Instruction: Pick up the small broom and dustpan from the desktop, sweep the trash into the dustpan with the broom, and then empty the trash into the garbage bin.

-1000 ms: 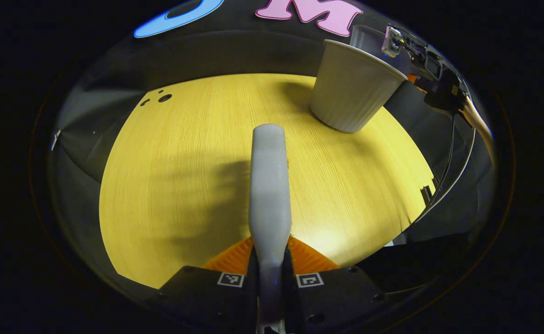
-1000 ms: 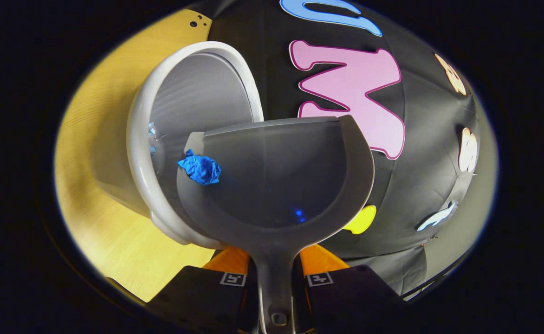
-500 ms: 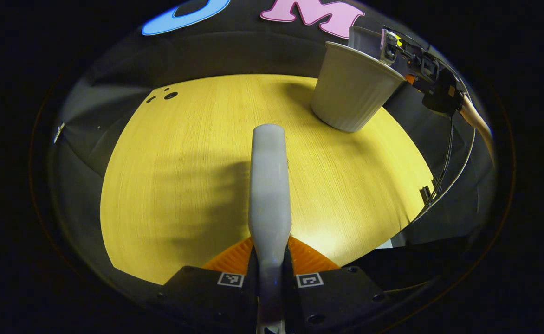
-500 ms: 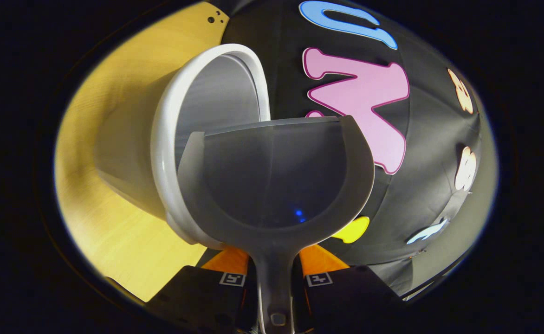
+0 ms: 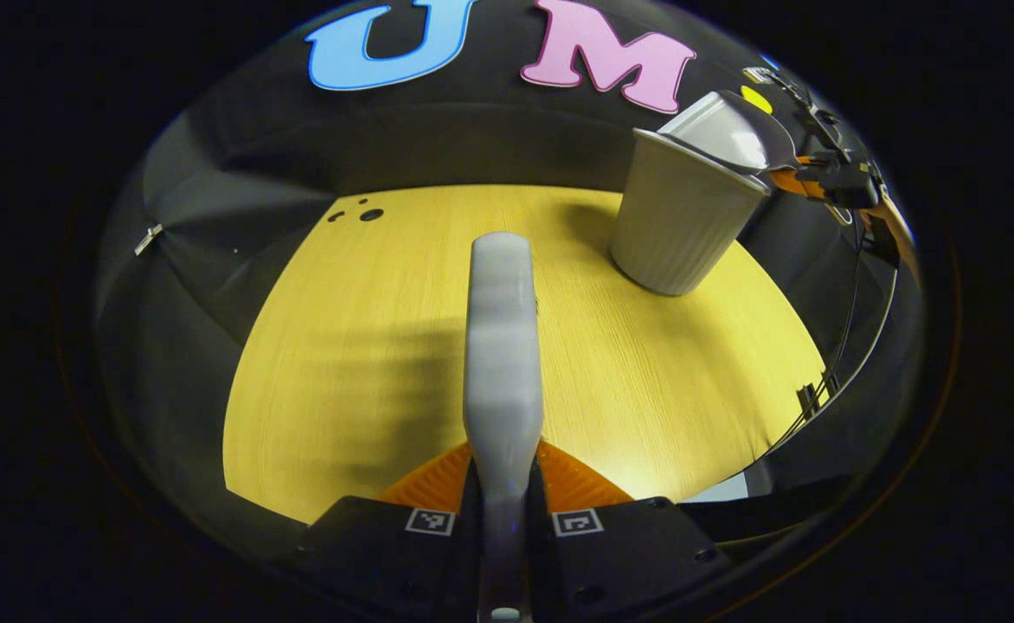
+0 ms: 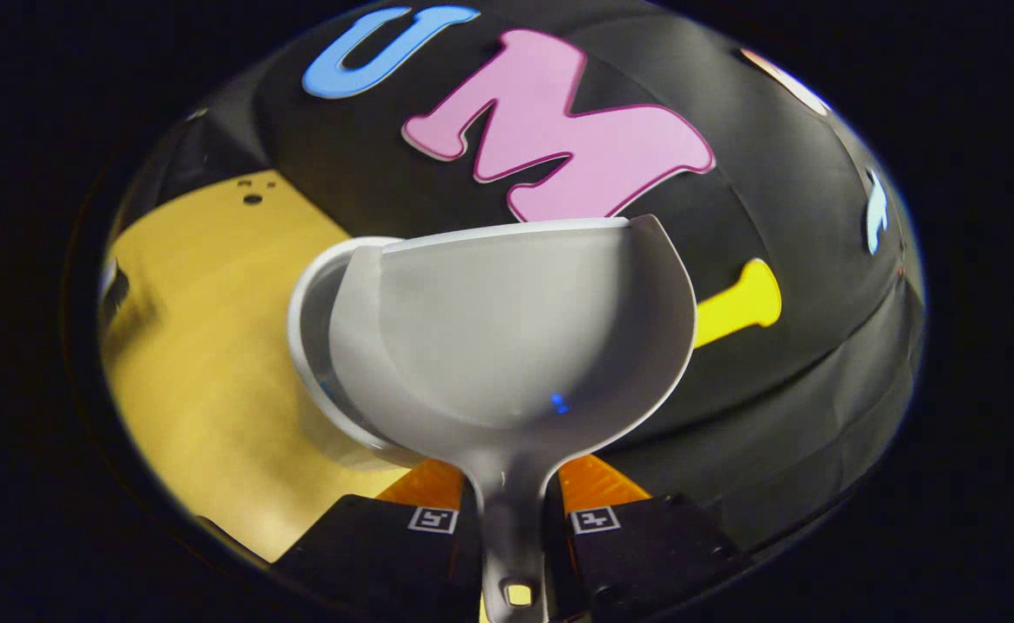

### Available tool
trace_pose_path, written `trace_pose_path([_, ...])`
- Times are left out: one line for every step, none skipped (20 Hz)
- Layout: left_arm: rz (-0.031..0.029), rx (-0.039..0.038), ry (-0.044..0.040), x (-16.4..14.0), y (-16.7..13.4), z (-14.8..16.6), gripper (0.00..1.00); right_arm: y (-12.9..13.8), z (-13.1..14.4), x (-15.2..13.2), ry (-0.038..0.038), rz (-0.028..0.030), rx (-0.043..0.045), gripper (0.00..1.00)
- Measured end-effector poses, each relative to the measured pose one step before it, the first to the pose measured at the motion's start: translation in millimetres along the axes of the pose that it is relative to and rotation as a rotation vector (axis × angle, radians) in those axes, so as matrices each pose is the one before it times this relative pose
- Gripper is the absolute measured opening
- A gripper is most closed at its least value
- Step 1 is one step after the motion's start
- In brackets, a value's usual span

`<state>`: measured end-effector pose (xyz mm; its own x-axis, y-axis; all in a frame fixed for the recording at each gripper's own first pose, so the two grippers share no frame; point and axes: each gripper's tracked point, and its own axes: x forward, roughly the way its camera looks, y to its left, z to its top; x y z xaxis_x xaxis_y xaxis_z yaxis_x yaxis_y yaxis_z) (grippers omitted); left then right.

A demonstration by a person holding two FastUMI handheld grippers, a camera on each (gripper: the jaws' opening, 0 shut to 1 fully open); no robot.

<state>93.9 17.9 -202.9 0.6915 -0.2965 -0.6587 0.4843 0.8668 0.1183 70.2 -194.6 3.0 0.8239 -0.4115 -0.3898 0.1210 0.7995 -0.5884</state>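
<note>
My left gripper (image 5: 503,497) has its jaws pinching the broom (image 5: 501,346) by the handle. The handle runs up the centre of the left gripper view, above the yellow counter (image 5: 360,346). The bristle end is not visible.

My right gripper (image 6: 511,510) has its jaws pinching the dustpan (image 6: 511,333) by its handle at the bottom centre of the right gripper view. The pan fills the middle of that frame. No trash is visible on its inner surface.

The garbage bin (image 5: 680,216) stands upright on the counter at the upper right of the left gripper view. The dustpan sits over its rim there. In the right gripper view the bin rim (image 6: 312,346) shows as a pale arc to the left of the pan, mostly hidden behind it.

Judgement: the emptying step appears complete or nearly so. The bin interior is hidden, so I cannot confirm its contents.

Possible faults from here:
- The dustpan lip is close to the bin rim. A sideways withdrawal could catch the rim and tip the bin, which looks light.
- Any scrap clinging to the pan could drop onto the counter if the pan is drawn away while tilted.
- The broom overhangs the counter; a careless swing could strike the bin.
</note>
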Motion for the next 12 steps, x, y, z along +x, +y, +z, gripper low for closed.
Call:
trace_pose_path([0.00283,-0.00579,-0.01195,-3.15,-0.39,1.40,0.29,3.48,3.17,-8.42,0.00075,0.03360,0.07446,0.32])
trace_pose_path([0.00178,-0.00341,-0.00889,-2.70,0.01,0.24,0.27,3.28,4.00,1.72,0.00151,0.02931,0.05658,0.33])
trace_pose_path([0.00271,-0.00071,-0.00824,-2.83,0.17,-0.09,0.27,3.88,5.34,-1.96,-0.00567,0.03264,0.05280,0.32])
trace_pose_path([0.00455,-0.00083,-0.00730,-2.27,1.71,-0.59,0.27,2.64,5.03,-3.72,-0.00881,0.02869,0.04092,0.32])
trace_pose_path([0.00640,-0.00143,-0.00917,-2.39,2.27,-1.04,0.29,3.40,4.13,-3.23,-0.01089,0.02892,0.03617,0.33])
trace_pose_path([0.00379,-0.00385,-0.00642,-2.06,1.63,-0.43,0.27,3.19,1.26,-2.25,-0.00966,0.02308,0.02951,0.33])
trace_pose_path([0.00032,-0.00455,-0.00373,-1.78,1.16,-1.34,0.27,5.75,0.38,-2.08,-0.00532,0.03270,0.03695,0.33])
trace_pose_path([0.00075,-0.00296,-0.00275,-1.64,0.94,-2.81,0.27,6.82,-1.77,-0.55,0.00055,0.03764,0.04429,0.33])
trace_pose_path([0.00273,0.00047,-0.00078,-1.52,2.07,-1.27,0.29,10.20,-5.37,-1.71,0.00430,0.04068,0.04612,0.32])
trace_pose_path([0.00292,0.00196,0.00115,-0.08,3.99,-3.19,0.27,14.36,-7.69,-8.12,0.00842,0.04238,0.04153,0.32])
trace_pose_path([0.00369,0.00156,0.00361,0.65,3.88,-2.76,0.26,16.59,-8.97,-7.90,0.01305,0.04086,0.02842,0.32])
trace_pose_path([0.00417,-0.00038,0.00561,1.58,3.51,-3.72,0.26,18.24,-11.48,-9.74,0.01783,0.03551,0.02303,0.32])
